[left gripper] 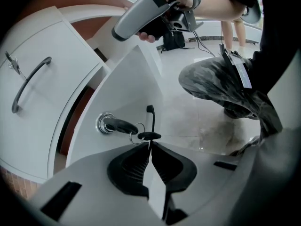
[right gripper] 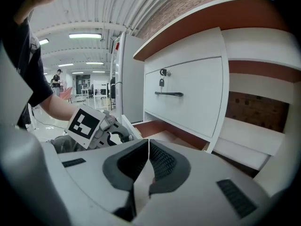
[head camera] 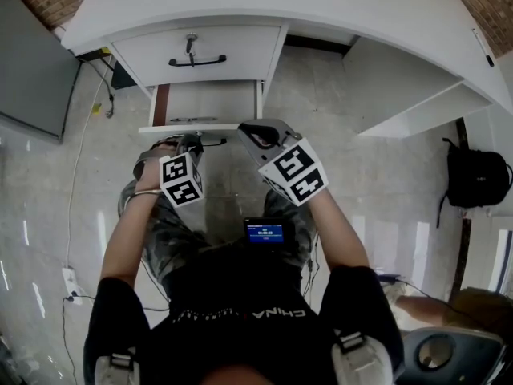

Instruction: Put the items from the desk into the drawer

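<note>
The lower drawer (head camera: 210,101) stands pulled out toward the person, under the shut upper drawer (head camera: 196,53). The left gripper (left gripper: 149,144) is clamped on its black handle (left gripper: 150,119), right of the key (left gripper: 116,125). Just right, the right gripper (right gripper: 147,141) has its jaws pressed together, empty.

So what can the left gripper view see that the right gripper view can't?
Only the left gripper view shows the silver lock with a black key in the pulled-out white drawer front, plus camouflage trousers. Only the right gripper view shows the long ceiling lights and the red brick wall. Both show the closed white upper drawer and its curved black handle.
</note>
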`<state>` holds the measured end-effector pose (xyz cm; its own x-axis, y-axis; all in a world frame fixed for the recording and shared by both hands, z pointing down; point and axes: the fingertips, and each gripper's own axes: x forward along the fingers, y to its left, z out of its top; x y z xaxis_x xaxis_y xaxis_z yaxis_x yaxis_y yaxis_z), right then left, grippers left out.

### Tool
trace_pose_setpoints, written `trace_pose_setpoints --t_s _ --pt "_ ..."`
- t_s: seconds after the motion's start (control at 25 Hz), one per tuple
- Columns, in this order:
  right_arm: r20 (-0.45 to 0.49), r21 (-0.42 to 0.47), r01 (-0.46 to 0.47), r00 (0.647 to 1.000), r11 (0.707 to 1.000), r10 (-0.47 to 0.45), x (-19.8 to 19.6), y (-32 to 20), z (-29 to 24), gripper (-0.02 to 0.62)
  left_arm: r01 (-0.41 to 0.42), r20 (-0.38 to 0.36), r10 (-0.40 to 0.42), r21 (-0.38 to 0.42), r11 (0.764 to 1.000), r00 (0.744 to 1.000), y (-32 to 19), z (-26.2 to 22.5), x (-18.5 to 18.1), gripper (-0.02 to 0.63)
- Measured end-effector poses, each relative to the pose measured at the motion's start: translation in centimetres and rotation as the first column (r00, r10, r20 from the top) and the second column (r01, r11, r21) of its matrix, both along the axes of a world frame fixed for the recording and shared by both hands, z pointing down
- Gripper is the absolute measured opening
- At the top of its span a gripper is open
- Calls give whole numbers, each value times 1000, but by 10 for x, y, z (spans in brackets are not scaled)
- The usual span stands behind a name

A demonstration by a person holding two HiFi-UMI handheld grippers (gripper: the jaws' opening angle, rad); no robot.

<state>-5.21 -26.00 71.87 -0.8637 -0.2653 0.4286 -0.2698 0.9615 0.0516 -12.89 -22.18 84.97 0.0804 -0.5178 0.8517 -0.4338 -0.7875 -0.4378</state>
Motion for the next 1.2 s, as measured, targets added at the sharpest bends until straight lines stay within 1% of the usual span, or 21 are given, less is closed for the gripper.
trace_pose_setpoints --t_s 0.08,0.28,0.6,0.88,1.2 --pt "-20 9 12 1000 1000 -12 -4 3 3 21 0 -2 0 -3 1000 1000 0 0 0 25" --pt "-36 24 30 999 999 -29 -11 6 6 21 3 0 -3 -2 1000 1000 -8 1 -4 24" --pt "-69 42 39 997 998 -36 -16 5 11 21 5 -9 -5 -9 1000 1000 -23 2 -7 25" --pt "-94 42 37 995 998 -33 -22 0 18 21 7 -12 -7 -9 1000 1000 -50 -2 -14 25" --pt "-126 52 56 991 997 -49 -41 -9 30 21 9 -13 -9 -3 1000 1000 -75 -5 -20 23"
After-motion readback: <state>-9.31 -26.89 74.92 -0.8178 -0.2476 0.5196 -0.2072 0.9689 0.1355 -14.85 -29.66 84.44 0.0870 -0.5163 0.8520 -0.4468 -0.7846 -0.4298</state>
